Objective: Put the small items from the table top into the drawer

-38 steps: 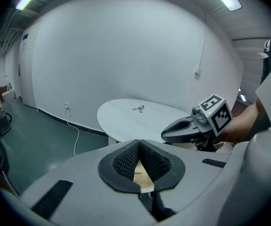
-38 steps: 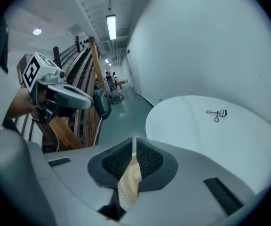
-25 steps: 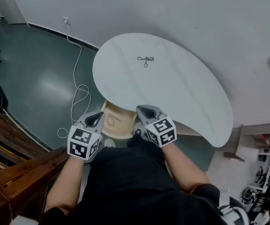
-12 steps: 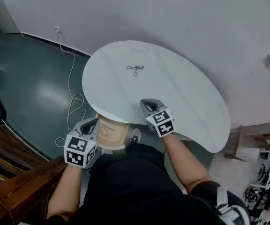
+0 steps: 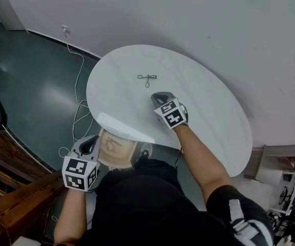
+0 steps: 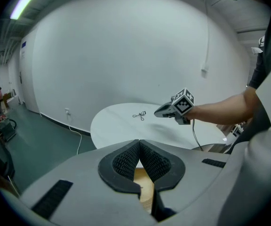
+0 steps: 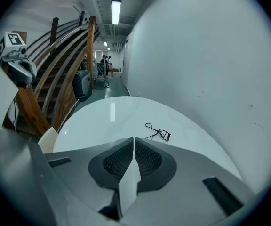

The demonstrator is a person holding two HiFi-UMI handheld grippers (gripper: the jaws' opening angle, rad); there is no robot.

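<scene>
Curler for eyelashes, thin black metal, lies flat and alone on the far part of a white kidney-shaped table, seen from above in the head view. It is well clear of the table's edges.

R claw is over the middle of the table, near the curler but apart from it, tips pointing its way. Jaws are clenched w/ only a hairline slit between the pads and nothing in them. In the R gripper view the curler sits just past the tips, a bit to the right. A bare forearm reaches across the table's near edge behind this claw.

Drawer, pale wood, stands pulled out from under the table's near edge, close to the person's black-clad body. What's inside is too small to tell.

L claw is low down, just beside the drawer's L side; can't tell if it touches. Its jaws are clenched too, pads meeting at the tips, empty. The L gripper view shows pale drawer wood below the pads, w/ the table, curler and R claw beyond.

Dark green floor lies L of the table. A white cable trails across it from a socket low on the white wall. A brown wood railing fills the bottom L corner.
</scene>
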